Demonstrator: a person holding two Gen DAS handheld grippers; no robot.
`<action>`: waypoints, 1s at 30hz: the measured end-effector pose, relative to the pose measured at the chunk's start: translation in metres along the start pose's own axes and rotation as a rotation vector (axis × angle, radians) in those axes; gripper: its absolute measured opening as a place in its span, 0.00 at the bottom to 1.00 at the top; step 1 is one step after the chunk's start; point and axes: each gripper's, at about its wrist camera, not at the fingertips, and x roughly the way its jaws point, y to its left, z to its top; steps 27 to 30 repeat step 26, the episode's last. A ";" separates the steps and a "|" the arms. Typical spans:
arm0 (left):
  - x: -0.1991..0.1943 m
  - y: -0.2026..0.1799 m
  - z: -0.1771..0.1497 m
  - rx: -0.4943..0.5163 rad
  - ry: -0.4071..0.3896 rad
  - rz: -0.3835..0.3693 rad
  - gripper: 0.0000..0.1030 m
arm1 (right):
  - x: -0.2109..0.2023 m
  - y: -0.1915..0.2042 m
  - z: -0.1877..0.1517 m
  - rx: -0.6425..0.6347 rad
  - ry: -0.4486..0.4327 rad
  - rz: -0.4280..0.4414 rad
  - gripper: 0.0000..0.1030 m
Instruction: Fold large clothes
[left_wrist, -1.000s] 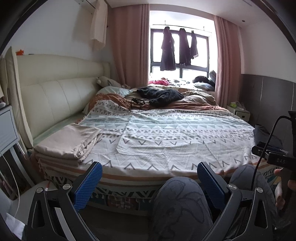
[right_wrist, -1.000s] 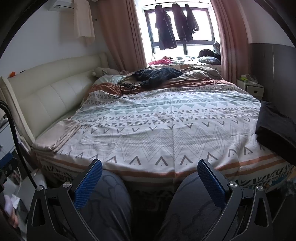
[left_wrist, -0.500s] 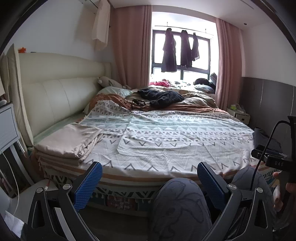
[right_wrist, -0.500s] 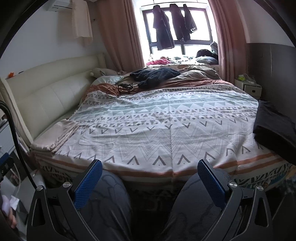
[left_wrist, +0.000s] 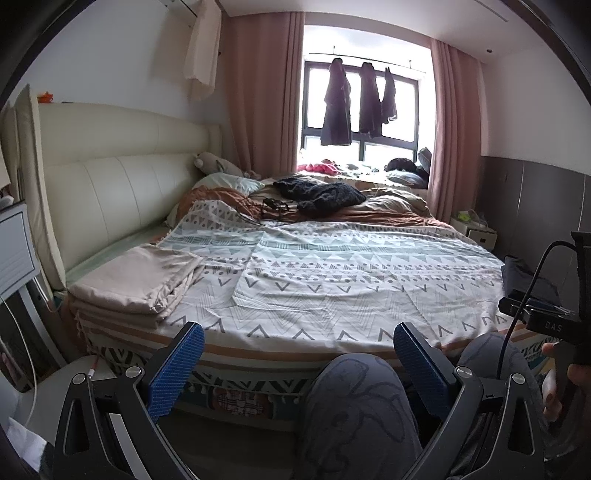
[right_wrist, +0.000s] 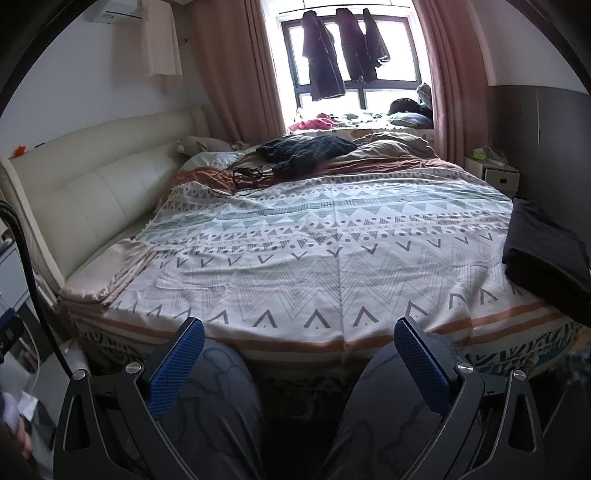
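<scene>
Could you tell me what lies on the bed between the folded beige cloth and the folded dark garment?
Only patterned bedspread separates the beige cloth from the dark garment; right wrist view.

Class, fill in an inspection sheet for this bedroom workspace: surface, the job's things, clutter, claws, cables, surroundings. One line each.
Surface: bed with patterned cover spread flat, middle bare.
Job's things: folded beige cloth stack at the near left corner; dark folded cloth at the right edge.
Clutter: dark knitted garment and a tangle of cords at the far end.
Claws: left claw and right claw both open, empty, held over the person's knees.
Cables: black lead on the right device; another at left.
Surroundings: cream headboard, pink curtains, garments hanging at the window.
</scene>
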 end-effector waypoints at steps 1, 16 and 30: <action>-0.001 0.000 0.000 -0.001 -0.002 0.000 1.00 | -0.001 0.001 -0.001 0.001 -0.002 -0.003 1.00; -0.004 0.003 0.002 -0.023 -0.017 -0.003 1.00 | -0.007 0.003 -0.003 0.005 -0.009 -0.015 1.00; -0.008 0.003 0.002 -0.007 -0.034 -0.004 1.00 | -0.017 0.009 -0.006 0.016 -0.021 -0.036 1.00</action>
